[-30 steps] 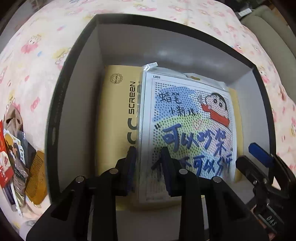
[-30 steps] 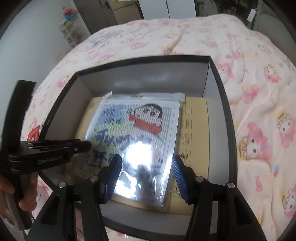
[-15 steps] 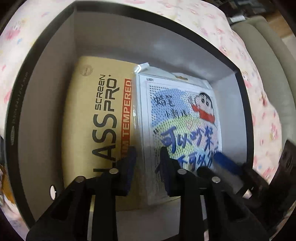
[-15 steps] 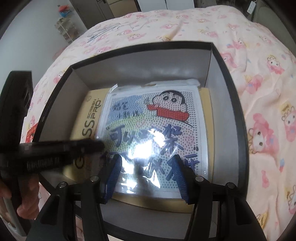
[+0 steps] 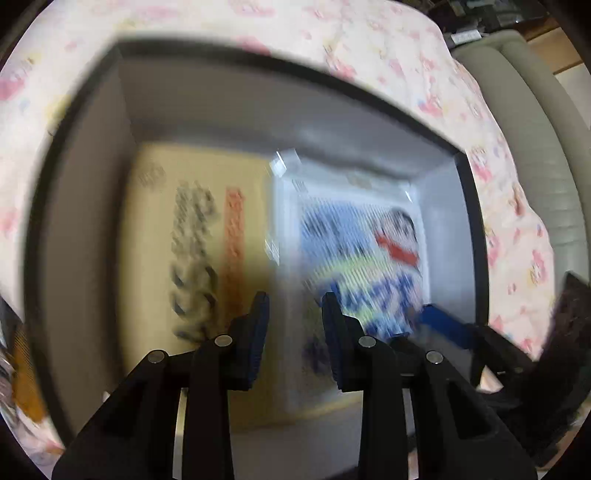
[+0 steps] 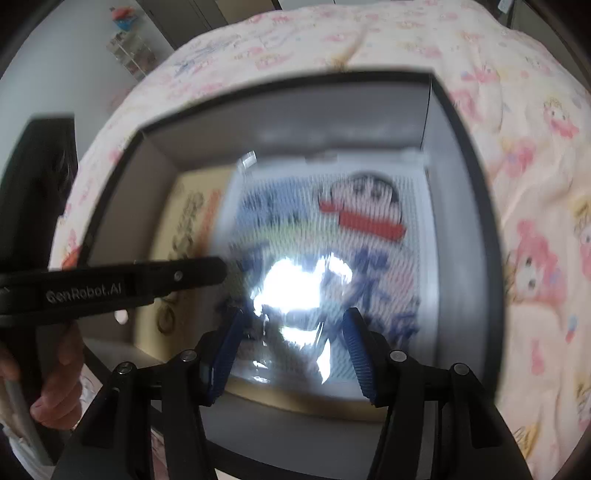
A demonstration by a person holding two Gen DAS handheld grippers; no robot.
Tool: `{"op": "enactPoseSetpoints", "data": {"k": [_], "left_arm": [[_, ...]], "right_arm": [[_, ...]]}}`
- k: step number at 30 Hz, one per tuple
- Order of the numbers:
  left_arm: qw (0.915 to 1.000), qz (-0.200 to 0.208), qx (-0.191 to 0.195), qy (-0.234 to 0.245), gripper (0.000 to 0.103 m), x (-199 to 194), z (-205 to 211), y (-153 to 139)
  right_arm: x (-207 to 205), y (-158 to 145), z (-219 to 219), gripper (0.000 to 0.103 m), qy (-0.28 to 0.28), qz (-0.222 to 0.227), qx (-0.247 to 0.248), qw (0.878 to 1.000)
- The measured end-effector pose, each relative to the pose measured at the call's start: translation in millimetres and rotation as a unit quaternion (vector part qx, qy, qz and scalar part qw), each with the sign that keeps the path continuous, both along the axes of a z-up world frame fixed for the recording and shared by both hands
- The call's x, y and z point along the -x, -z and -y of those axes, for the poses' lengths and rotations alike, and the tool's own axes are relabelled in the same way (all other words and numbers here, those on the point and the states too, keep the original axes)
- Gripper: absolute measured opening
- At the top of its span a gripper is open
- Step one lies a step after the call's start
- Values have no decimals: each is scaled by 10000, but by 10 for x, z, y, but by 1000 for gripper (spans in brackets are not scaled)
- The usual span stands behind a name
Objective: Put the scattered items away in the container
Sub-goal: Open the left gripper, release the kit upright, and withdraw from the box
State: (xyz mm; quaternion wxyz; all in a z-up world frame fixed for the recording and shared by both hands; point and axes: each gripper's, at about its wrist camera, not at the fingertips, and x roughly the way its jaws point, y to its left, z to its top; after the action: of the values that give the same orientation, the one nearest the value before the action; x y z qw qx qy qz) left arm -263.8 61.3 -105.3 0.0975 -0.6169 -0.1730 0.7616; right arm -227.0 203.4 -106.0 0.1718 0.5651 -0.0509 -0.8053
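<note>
To the left of your left tongs point(image 5: 293, 325), outside the container's point(image 5: 79, 184) dark wall, a few loose items point(image 5: 22, 380) lie on the bed point(image 5: 332, 33), too blurred to name; judge them light and take each by a firm edge. Ahead of those tongs, a yellow card pack point(image 5: 166, 229) lies flat on the container floor; it looks stiff and thin, hard to lift except by an edge. Your left tongs are opening, nothing between the pads, poised over the seam where the cartoon packet point(image 5: 354, 251) overlaps the card. That packet, in glossy film, lies flat inside the container beneath your right tongs point(image 6: 291, 350), pushed toward the right wall. Expect it to be light, bendy and slippery; pinch a border or the top flap, not the slick middle. Your right tongs stand spread wide above it, holding nothing that I can see.
</note>
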Motion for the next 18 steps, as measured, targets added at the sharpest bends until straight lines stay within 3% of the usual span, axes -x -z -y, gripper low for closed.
{"op": "enactPoseSetpoints", "data": {"k": [5, 10, 18], "left_arm": [[9997, -202, -62, -143, 26, 129, 54, 106], [9996, -192, 30, -223, 23, 758, 194, 229], [10000, 90, -2, 8, 22, 581, 308, 237]], "right_arm": [[515, -96, 27, 52, 28, -28, -223, 9997], [860, 54, 107, 52, 124, 93, -162, 9997], [754, 223, 188, 53, -101, 185, -413, 9989]]}}
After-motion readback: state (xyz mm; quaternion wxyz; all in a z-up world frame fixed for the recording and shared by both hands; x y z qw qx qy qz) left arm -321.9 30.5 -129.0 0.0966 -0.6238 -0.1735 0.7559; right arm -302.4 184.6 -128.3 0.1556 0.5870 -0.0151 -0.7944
